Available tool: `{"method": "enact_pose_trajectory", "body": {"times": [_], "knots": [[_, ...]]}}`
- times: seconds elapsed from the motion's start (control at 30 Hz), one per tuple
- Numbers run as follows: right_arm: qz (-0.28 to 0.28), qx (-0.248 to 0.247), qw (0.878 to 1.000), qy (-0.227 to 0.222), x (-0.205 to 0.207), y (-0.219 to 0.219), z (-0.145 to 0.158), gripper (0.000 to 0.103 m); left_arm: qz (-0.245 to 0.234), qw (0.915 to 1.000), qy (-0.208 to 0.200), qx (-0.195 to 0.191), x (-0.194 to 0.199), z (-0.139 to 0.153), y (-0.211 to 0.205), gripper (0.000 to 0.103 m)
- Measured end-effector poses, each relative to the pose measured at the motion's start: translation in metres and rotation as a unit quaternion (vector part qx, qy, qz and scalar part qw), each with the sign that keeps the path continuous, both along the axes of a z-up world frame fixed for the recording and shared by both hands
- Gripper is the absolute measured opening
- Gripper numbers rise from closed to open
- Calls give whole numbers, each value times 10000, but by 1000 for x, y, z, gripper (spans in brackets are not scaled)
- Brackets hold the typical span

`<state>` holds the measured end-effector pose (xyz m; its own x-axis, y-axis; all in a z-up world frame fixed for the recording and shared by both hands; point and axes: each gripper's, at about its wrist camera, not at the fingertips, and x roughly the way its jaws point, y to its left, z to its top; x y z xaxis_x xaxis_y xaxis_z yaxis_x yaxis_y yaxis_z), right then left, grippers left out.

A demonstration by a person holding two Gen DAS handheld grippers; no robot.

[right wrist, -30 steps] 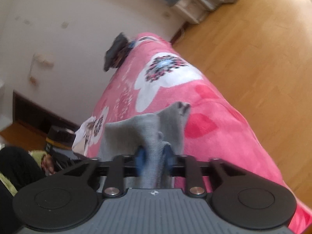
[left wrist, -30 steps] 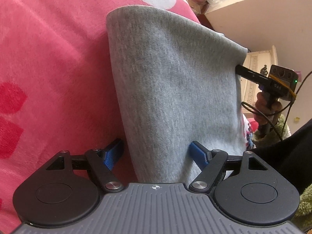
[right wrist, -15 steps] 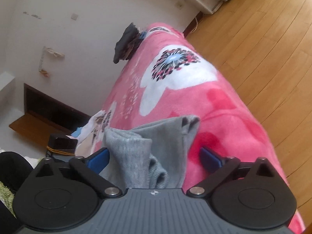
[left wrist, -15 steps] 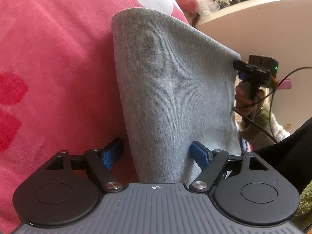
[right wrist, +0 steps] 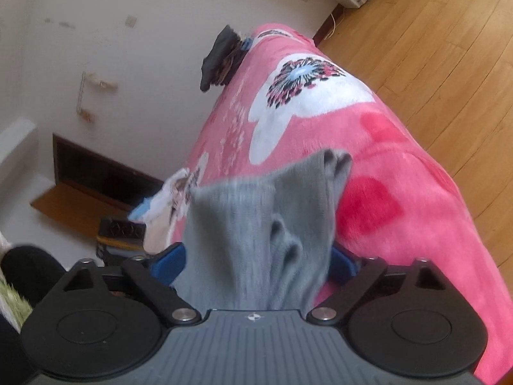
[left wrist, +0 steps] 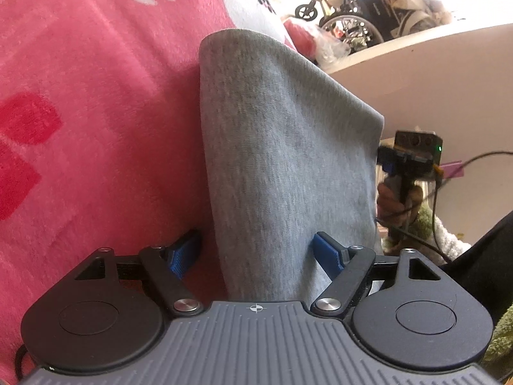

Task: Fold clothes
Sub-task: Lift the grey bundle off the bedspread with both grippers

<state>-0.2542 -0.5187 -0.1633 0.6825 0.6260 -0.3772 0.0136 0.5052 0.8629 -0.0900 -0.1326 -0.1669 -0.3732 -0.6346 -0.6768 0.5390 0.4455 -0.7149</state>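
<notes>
Left wrist view: a pink fleece blanket with darker red patches and white flower print fills the frame from 9 to 12 o'clock. The left gripper sits at 6 o'clock, its 2 blue-padded fingers spread wide. A soft grey knitted garment runs up between them from the gripper body toward 12 o'clock, lying clear of both pads and resting on the blanket. At 3 o'clock, just beyond the garment's right edge, a hand grips the handle of the other tool, with a green light on its black camera box. A white curved wall surface and wheeled equipment show at 1 o'clock.

Right wrist view: a white wall fills 9 to 11 o'clock. The right gripper sits at 6 o'clock, fingers spread well apart. The bunched grey garment fills the gap between them, slightly blurred; whether the pads touch it cannot be told. It lies on the pink blanket, whose large white flower sits at 1 o'clock. A dark bundle of cloth rests at the blanket's far end at 12 o'clock. Wooden floorboards span 1 to 3 o'clock.
</notes>
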Motion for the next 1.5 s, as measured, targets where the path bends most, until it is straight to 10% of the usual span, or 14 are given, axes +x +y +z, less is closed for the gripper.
{"method": "enact_pose_trajectory", "body": {"times": [0.33,0.5,0.8,1.5], "knots": [[131,277,9994,132,13,12,-7,81,308,9989,-79,-348,-11,-8,2,76],[1,356,9987,370,-7,13,-7,60,489,9977,-175,-429,-14,-9,7,75],[-56,25,9989,474,9,28,15,44,741,9952,-410,-484,-25,2,9,40],[214,-1114,9935,-29,74,35,107,41,1609,9716,-717,-1583,-12,25,27,32]]}}
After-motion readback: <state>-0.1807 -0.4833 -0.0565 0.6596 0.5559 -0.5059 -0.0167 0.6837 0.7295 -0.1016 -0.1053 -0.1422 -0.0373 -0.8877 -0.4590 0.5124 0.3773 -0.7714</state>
